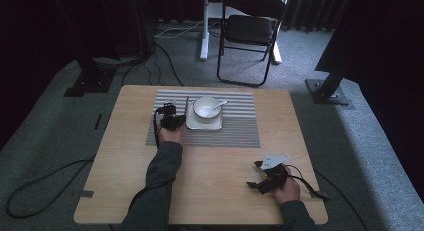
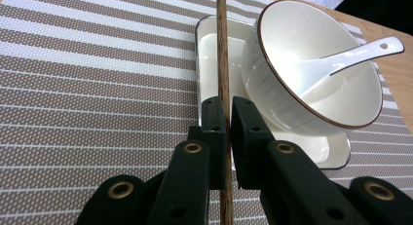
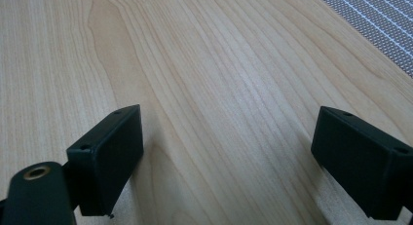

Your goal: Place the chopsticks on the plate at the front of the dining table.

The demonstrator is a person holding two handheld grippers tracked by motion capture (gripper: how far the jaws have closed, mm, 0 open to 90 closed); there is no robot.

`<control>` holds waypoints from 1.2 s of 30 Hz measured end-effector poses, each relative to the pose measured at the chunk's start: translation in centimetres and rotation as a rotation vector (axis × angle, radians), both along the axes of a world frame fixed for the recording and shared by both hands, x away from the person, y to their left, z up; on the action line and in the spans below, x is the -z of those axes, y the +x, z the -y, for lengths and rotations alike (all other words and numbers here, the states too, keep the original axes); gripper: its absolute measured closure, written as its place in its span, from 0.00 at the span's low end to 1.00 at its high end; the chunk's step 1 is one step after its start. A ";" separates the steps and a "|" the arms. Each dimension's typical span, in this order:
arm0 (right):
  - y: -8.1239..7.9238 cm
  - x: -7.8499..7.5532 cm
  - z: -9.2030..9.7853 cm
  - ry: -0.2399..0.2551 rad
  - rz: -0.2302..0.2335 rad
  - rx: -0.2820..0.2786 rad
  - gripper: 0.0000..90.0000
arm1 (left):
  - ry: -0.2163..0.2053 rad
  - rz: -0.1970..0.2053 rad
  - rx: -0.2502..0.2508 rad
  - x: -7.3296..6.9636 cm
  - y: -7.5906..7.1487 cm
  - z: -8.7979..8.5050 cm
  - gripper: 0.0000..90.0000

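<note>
The left gripper [image 2: 225, 132] has its two black jaws pressed together on a thin brown chopstick [image 2: 222, 49], pinching it partway along its length so that a short end runs back past the jaws toward the hand and the longer part reaches away from them. That long axis is what the coming move turns on, I judge: in the left gripper view the stick runs straight ahead of the jaws, over the left rim of the square white plate [image 2: 207, 37], with the striped placemat [image 2: 97, 74] on one side and the white bowl [image 2: 316, 88] on the other. The bowl stands on the plate just beside the stick, apparently not touching it, and a white spoon [image 2: 355, 52] lies in the bowl with its handle over the far rim. In the high view the same left gripper [image 1: 169, 119] sits at the plate's left edge, the chopstick [image 1: 187, 105] rising from it as a thin dark line, so setting the stick down beside the plate probably calls for tipping its long axis flat along the mat while keeping clear of the bowl. The right gripper [image 1: 262, 175] is well apart from all this, near the table's [image 1: 230, 191] front right edge; in the right gripper view its jaws stand spread with nothing between them, bare wood beneath, so the left hand is plainly the nearer one.
</note>
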State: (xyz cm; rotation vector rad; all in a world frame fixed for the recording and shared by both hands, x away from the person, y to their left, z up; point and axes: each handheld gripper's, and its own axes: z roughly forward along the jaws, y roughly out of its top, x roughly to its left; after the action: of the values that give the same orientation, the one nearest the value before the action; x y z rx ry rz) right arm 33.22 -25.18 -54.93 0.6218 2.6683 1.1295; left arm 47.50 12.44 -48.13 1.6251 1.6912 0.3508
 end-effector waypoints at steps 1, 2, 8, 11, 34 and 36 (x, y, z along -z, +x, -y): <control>0.0 0.0 0.0 0.000 0.000 0.000 0.12 | -0.001 0.000 -0.002 0.0 0.1 0.1 0.94; 0.0 0.0 0.0 0.000 0.000 0.000 0.12 | -0.001 0.000 -0.002 0.0 0.1 0.1 0.94; 0.0 0.0 0.0 0.000 0.000 0.000 0.12 | -0.001 0.000 -0.001 0.0 0.5 0.6 0.94; 0.0 0.0 0.0 0.000 -0.001 0.000 0.12 | -0.003 0.000 0.001 0.0 0.7 0.7 0.94; 0.0 0.0 0.0 0.000 0.000 0.000 0.12 | -0.062 -0.013 -0.014 0.9 2.5 1.1 0.94; 0.0 0.0 0.0 0.000 0.000 0.000 0.12 | -0.066 -0.020 -0.019 1.1 2.8 1.2 0.94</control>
State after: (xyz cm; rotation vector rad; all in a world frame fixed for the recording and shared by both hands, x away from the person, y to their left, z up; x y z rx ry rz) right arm 33.22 -25.19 -54.93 0.6215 2.6688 1.1292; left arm 50.32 11.28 -49.24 1.5702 1.7158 0.2858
